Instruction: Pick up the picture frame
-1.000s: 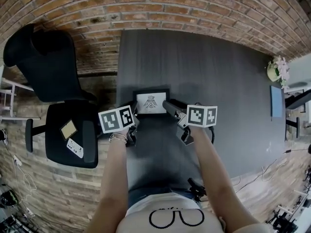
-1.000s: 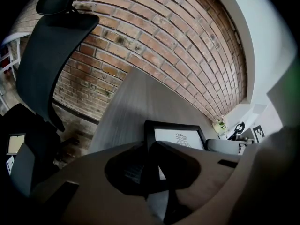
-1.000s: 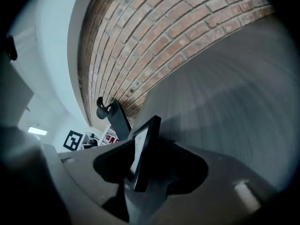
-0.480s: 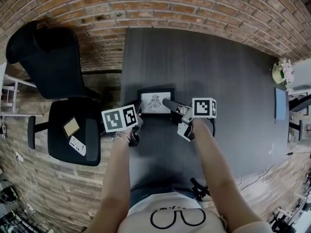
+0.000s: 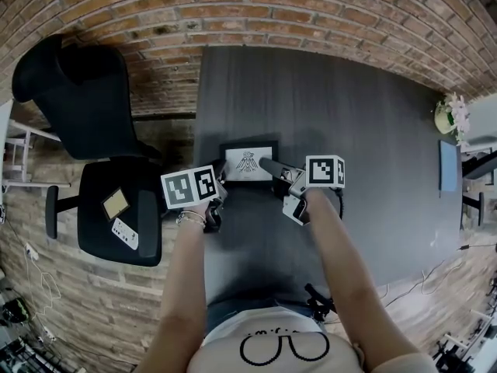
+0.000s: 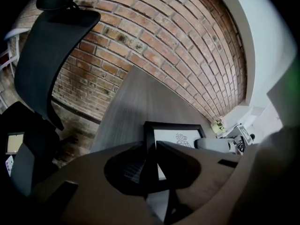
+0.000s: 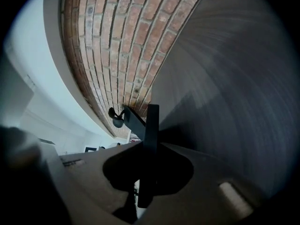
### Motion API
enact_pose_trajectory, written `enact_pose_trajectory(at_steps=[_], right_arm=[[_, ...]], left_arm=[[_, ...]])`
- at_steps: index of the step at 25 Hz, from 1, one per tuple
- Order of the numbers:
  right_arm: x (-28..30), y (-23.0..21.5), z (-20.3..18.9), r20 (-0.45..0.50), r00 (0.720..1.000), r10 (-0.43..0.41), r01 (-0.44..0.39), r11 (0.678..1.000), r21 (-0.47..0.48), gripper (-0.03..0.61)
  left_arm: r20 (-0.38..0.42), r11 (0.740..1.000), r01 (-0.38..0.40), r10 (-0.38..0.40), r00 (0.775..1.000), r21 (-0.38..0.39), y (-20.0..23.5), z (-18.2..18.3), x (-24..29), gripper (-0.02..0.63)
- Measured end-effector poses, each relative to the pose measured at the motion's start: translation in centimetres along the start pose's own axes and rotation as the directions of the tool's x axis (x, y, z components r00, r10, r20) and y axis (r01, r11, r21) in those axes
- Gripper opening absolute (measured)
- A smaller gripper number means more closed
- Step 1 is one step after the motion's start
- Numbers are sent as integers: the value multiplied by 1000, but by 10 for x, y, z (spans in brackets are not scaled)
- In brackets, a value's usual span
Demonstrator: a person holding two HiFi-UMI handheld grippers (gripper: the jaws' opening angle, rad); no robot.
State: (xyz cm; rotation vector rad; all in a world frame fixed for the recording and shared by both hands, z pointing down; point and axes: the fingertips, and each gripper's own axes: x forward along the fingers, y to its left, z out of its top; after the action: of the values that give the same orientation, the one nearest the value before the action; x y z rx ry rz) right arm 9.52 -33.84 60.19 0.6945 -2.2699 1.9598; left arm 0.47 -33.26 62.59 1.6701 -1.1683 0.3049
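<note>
The picture frame (image 5: 248, 162), black-edged with a white print of a bird figure, lies on the dark grey table (image 5: 349, 115) in front of me. My left gripper (image 5: 223, 179) is shut on its left edge; in the left gripper view the black edge (image 6: 149, 139) runs between the jaws of the left gripper (image 6: 151, 148). My right gripper (image 5: 269, 165) is at the frame's right side, its jaws closing. In the right gripper view the frame's thin black edge (image 7: 151, 123) stands between the jaws of the right gripper (image 7: 149, 146), and the pads press on it.
A black office chair (image 5: 78, 107) stands left of the table, with a card and a remote on its seat (image 5: 116, 208). A brick wall (image 5: 311, 14) runs along the far edge. A small plant (image 5: 449, 115) and a blue panel (image 5: 445, 165) are at the far right.
My right gripper has shifted a little left onto the frame's right edge, rolled, and closed on it. The left gripper has kept its grip and place.
</note>
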Motion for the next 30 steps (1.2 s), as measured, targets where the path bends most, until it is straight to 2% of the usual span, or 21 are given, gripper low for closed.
enact_pose_trajectory(at_steps=[2, 6, 12, 18, 22, 26, 30], right_arm=[[0, -1, 0, -2, 1000, -4, 4, 1000, 3, 26], [0, -3, 0, -3, 1000, -13, 13, 1000, 7, 26], [-1, 8, 1, 28, 999, 25, -26, 999, 35, 23], [-6, 26, -2, 42, 998, 41, -42, 999, 21, 23], [-11, 44, -4, 61, 997, 57, -57, 998, -10, 23], [-20, 64, -13, 80, 995, 67, -63, 997, -52, 23], [-36, 88, -20, 105, 991, 89, -78, 992, -98, 23]], left_arm=[[27, 1000, -17, 17, 1000, 16, -1, 5, -5, 91], [69, 999, -38, 38, 997, 6, -3, 13, -15, 278], [90, 999, -28, 25, 996, 27, -11, 16, -31, 284], [120, 999, -8, 3, 993, 37, -22, 20, -54, 284], [149, 999, -5, -3, 989, 53, -27, 23, -72, 284], [195, 997, -40, 25, 981, 72, -28, 24, -97, 284], [235, 995, -13, -10, 972, 98, -45, 21, -117, 284]])
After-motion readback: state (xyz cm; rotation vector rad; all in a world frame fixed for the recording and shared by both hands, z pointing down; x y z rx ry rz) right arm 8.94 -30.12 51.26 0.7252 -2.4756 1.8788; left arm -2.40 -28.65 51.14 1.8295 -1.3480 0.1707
